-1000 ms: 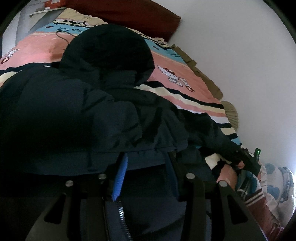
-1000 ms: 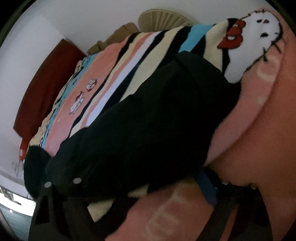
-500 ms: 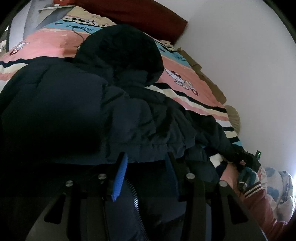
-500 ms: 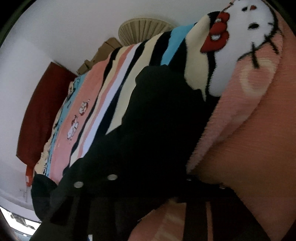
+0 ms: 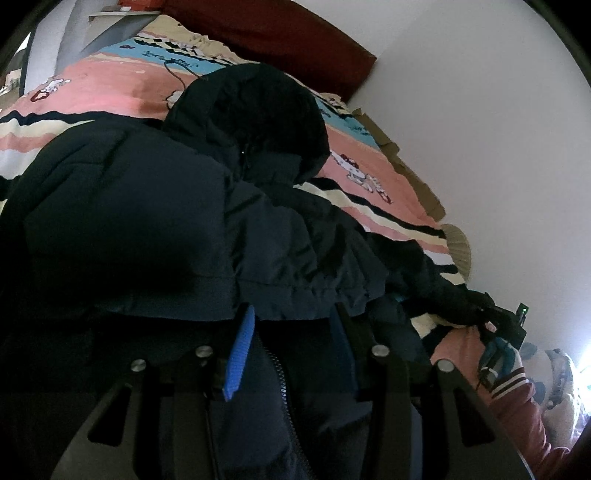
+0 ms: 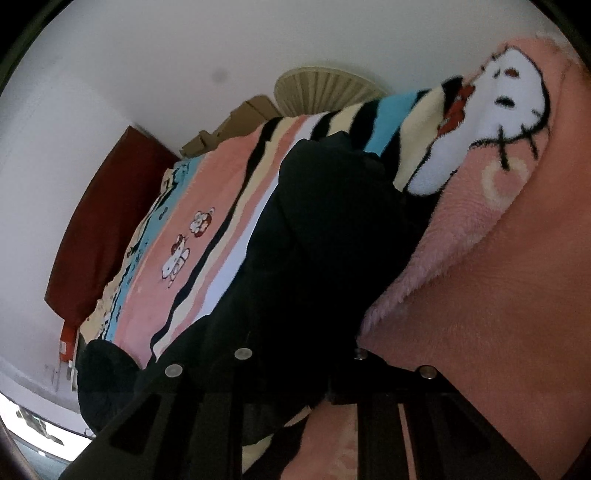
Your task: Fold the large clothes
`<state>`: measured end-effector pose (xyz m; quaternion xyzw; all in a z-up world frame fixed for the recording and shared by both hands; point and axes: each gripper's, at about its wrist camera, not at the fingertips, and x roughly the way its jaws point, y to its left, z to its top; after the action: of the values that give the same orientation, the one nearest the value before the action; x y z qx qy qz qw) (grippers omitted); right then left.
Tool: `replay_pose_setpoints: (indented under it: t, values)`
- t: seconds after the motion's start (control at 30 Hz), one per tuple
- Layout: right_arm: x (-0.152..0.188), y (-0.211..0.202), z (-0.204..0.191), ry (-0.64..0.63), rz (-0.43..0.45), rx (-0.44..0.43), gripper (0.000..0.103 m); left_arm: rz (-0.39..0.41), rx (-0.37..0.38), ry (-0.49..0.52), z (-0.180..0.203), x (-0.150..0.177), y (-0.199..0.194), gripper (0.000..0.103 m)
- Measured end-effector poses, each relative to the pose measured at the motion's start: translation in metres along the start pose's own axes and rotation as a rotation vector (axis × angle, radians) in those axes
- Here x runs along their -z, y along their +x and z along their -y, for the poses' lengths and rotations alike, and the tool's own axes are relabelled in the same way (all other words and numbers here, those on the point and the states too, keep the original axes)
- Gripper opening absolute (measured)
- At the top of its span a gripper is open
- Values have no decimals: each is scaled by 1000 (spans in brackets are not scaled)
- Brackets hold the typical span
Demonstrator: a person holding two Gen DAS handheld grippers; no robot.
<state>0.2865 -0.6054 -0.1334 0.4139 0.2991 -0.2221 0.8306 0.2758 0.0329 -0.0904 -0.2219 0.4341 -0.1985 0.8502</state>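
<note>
Across the middle of the bed lies my dark navy puffer jacket (image 5: 155, 229), quilted and puffy, its rounded black hood (image 5: 255, 110) toward the head of the bed and its toothed zipper (image 5: 282, 391) running down the hem nearest me. My left gripper (image 5: 291, 332) holds that hem edge between its fingers, one of them faced with a ribbed blue pad (image 5: 240, 354). One sleeve (image 6: 332, 236) stretches toward the wall-side edge, where my right gripper (image 6: 299, 373) has just been closing its jaws and now pinches the dark cuff cloth. Under the jacket is a fleecy blanket (image 6: 480, 314), pink with cream, black, white and blue stripes and cartoon cat faces (image 6: 513, 88). I can read no writing on it. Beyond the bed's head stands a dark red headboard (image 5: 280, 33) against a plain white wall (image 5: 480, 147).
</note>
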Motion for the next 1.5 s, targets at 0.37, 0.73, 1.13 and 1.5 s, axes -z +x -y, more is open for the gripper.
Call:
replay_pose_setpoints:
  t: [0.37,0.73,1.13,1.5]
  values:
    - [-2,-34,-42,-93,38,59,17,54,59,-25,-21,-1,-23,41]
    - [-3,-44,-56,-150,13,97,13,76,97,-64,-45,0,-31,41]
    - [26,1,2,55,-118,17,45,61,52,-83,-55,0,-21,41]
    - [26,13,-8,117,-131,-74,30,52,5,-89,-59,1,-22,41]
